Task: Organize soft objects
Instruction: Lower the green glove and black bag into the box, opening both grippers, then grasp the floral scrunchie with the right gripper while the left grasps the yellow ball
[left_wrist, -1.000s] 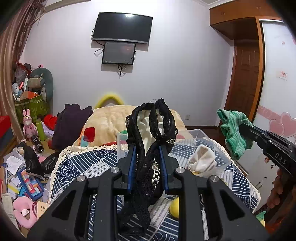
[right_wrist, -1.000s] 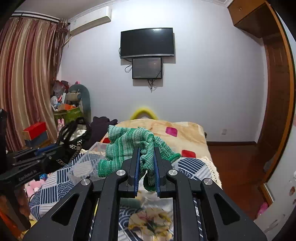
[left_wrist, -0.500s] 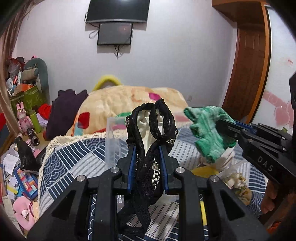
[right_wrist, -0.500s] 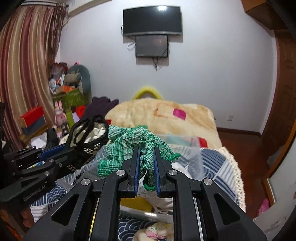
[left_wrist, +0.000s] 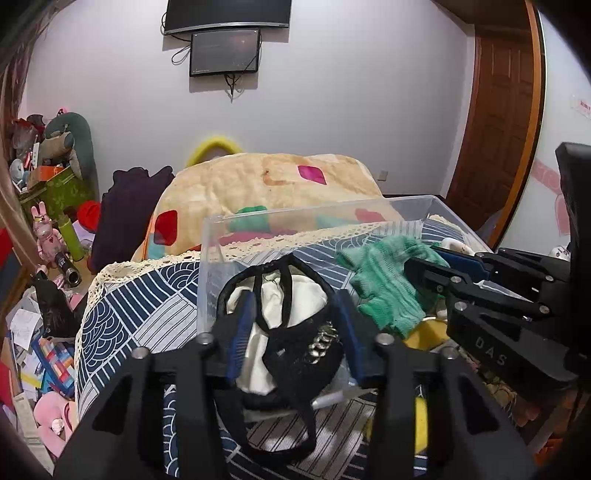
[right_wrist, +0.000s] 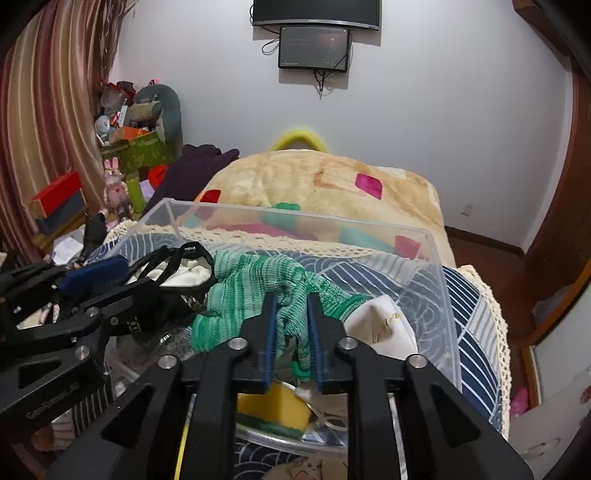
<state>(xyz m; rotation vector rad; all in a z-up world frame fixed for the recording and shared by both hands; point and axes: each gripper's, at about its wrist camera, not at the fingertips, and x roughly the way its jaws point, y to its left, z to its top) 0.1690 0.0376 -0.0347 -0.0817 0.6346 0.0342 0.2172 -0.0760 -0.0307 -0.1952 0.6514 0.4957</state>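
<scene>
My left gripper (left_wrist: 295, 314) has opened; a black lace and cream undergarment (left_wrist: 291, 332) still lies loosely between its wide-spread fingers, over the clear plastic bin (left_wrist: 314, 218). My right gripper (right_wrist: 290, 314) is shut on a green knitted cloth (right_wrist: 258, 288) and holds it inside the bin (right_wrist: 436, 258), next to the left gripper (right_wrist: 110, 280). The green cloth (left_wrist: 388, 284) and right gripper (left_wrist: 428, 266) show at the right of the left wrist view. A white sock (right_wrist: 384, 325) and a yellow sponge (right_wrist: 273, 406) lie in the bin.
The bin stands on a bed with a blue patterned cover (left_wrist: 147, 295) and a beige blanket (left_wrist: 266, 181) behind. Clutter and toys (left_wrist: 48, 236) fill the floor at left. A wooden door (left_wrist: 495, 122) is at right.
Both grippers dropped down into the clear bin with their cloths. My left gripper's jaws opened wide around the black undergarment. The right gripper stayed shut on the green cloth.
</scene>
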